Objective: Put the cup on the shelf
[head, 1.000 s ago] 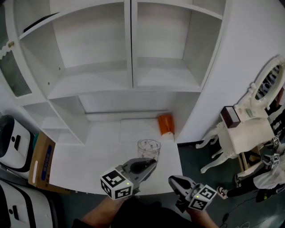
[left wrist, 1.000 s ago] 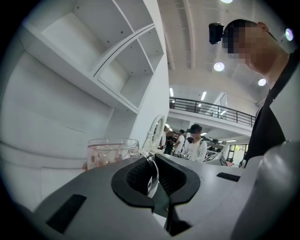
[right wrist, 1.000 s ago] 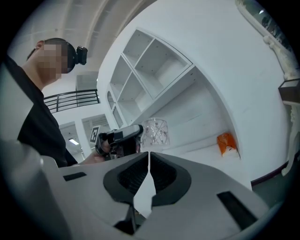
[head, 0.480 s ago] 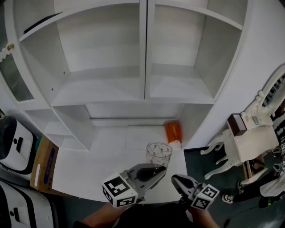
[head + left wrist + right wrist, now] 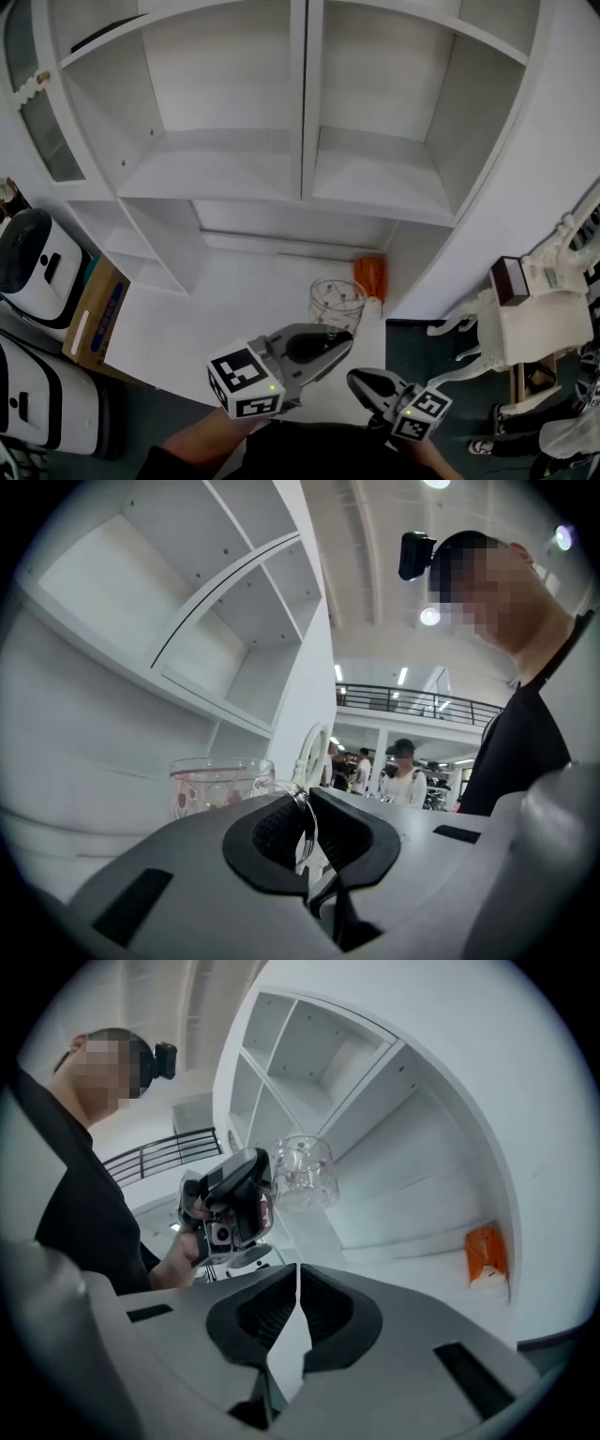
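Holding the clear glass cup (image 5: 336,300) by its handle (image 5: 302,810), the left claw (image 5: 330,343) is pinched narrow on the thin glass loop. The cup hangs in front of the shelf (image 5: 375,183), below its two open compartments and just off the white surface (image 5: 225,309) at the shelf's foot. Right claw (image 5: 360,379) sits further out from the shelf, jaws together and empty; an orange packet (image 5: 371,275) lies at the shelf's lower right corner
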Action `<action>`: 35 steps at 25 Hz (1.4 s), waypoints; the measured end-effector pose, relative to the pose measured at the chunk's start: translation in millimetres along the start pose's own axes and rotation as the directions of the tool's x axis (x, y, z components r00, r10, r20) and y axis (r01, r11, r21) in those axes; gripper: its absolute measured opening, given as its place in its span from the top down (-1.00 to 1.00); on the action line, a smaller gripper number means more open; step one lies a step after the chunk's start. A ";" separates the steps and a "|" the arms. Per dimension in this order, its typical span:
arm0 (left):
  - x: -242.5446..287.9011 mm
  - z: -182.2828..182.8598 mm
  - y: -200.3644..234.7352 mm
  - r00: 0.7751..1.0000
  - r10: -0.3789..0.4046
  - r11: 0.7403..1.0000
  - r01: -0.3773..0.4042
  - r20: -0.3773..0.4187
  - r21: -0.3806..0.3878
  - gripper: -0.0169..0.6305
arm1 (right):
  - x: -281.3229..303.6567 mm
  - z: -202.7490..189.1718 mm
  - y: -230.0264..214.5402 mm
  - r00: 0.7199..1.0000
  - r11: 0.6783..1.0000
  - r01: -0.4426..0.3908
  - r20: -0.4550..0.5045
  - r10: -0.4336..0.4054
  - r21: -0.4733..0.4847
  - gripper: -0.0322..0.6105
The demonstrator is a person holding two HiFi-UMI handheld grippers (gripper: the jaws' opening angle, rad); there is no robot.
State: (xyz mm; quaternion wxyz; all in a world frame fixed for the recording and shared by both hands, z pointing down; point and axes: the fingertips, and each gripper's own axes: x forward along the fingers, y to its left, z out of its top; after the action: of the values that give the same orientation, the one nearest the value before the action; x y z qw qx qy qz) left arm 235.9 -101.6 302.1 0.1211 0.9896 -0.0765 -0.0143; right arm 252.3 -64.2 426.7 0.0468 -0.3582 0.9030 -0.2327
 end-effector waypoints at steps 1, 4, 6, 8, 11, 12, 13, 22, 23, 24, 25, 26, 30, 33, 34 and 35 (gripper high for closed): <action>5.1 4.0 -1.9 1.000 0.003 1.000 -0.003 0.007 0.002 0.87 | -4.5 1.1 -2.8 1.000 1.000 0.001 -0.004 -0.001 -0.013 0.84; 21.6 16.8 -10.4 1.000 -0.004 1.000 0.004 0.018 0.024 0.87 | -17.7 3.7 -13.9 1.000 1.000 0.004 0.007 -0.004 0.009 0.84; 31.9 26.6 -16.9 1.000 -0.014 0.998 0.013 0.014 0.056 0.87 | -22.2 6.2 -18.1 1.000 1.000 -0.002 0.011 0.002 0.013 0.84; 41.5 36.3 -22.0 1.000 -0.020 0.996 0.019 0.006 0.087 0.87 | -25.3 9.7 -21.1 1.000 1.000 -0.005 0.015 0.005 0.004 0.84; 53.5 51.3 -28.2 1.000 -0.026 0.991 0.025 0.006 0.128 0.87 | -29.9 14.7 -26.6 1.000 1.000 -0.002 0.024 0.002 -0.001 0.84; 56.4 56.9 -29.6 1.000 -0.028 0.990 0.026 0.010 0.142 0.87 | -30.5 16.5 -28.2 1.000 1.000 -0.001 0.026 0.001 -0.003 0.84; 58.6 62.6 -30.6 0.999 -0.029 0.988 0.026 0.014 0.154 0.87 | -30.4 18.3 -29.4 1.000 1.000 -0.002 0.027 0.002 -0.007 0.84; 68.9 108.8 -30.7 0.998 -0.033 0.975 0.020 0.054 0.223 0.87 | -23.5 31.0 -32.1 0.999 0.999 0.007 0.035 -0.006 -0.036 0.84; 69.2 112.0 -29.4 0.998 -0.034 0.975 0.021 0.059 0.219 0.87 | -21.3 31.1 -30.9 1.000 0.999 0.004 0.028 -0.003 -0.043 0.84; 69.2 114.9 -28.1 0.997 -0.036 0.976 0.021 0.064 0.216 0.87 | -18.9 30.5 -29.7 1.000 0.999 0.000 0.020 0.001 -0.050 0.84; 69.1 117.5 -26.5 0.997 -0.036 0.977 0.020 0.068 0.213 0.87 | -16.5 29.6 -28.4 1.000 0.999 -0.004 0.012 0.005 -0.054 0.84; 68.9 120.2 -25.0 0.997 -0.035 0.977 0.018 0.073 0.212 0.87 | -14.3 28.5 -27.1 1.000 0.998 -0.008 0.006 0.009 -0.056 0.84; 67.3 131.2 -18.8 0.996 -0.022 0.975 0.001 0.091 0.224 0.87 | -9.4 24.2 -24.9 1.000 0.999 -0.014 -0.007 0.014 -0.047 0.84; 66.8 140.3 -13.2 0.995 -0.013 0.971 -0.011 0.101 0.238 0.87 | -7.0 22.4 -24.5 1.000 0.999 -0.011 -0.011 0.011 -0.041 0.84; 66.6 143.6 -12.1 0.995 -0.012 0.970 -0.014 0.104 0.244 0.87 | -6.4 21.8 -24.4 1.000 0.999 -0.009 -0.012 0.009 -0.039 0.84; 66.5 146.9 -11.4 0.994 -0.013 0.968 -0.014 0.108 0.250 0.87 | -6.1 21.1 -24.3 1.000 0.999 -0.006 -0.013 0.006 -0.036 0.84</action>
State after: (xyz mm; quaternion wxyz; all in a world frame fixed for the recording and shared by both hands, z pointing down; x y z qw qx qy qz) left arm 296.4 -135.9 156.2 -0.0090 0.9947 -0.0845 -0.0582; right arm 277.3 -83.7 418.5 0.0354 -0.3549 0.9083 -0.2185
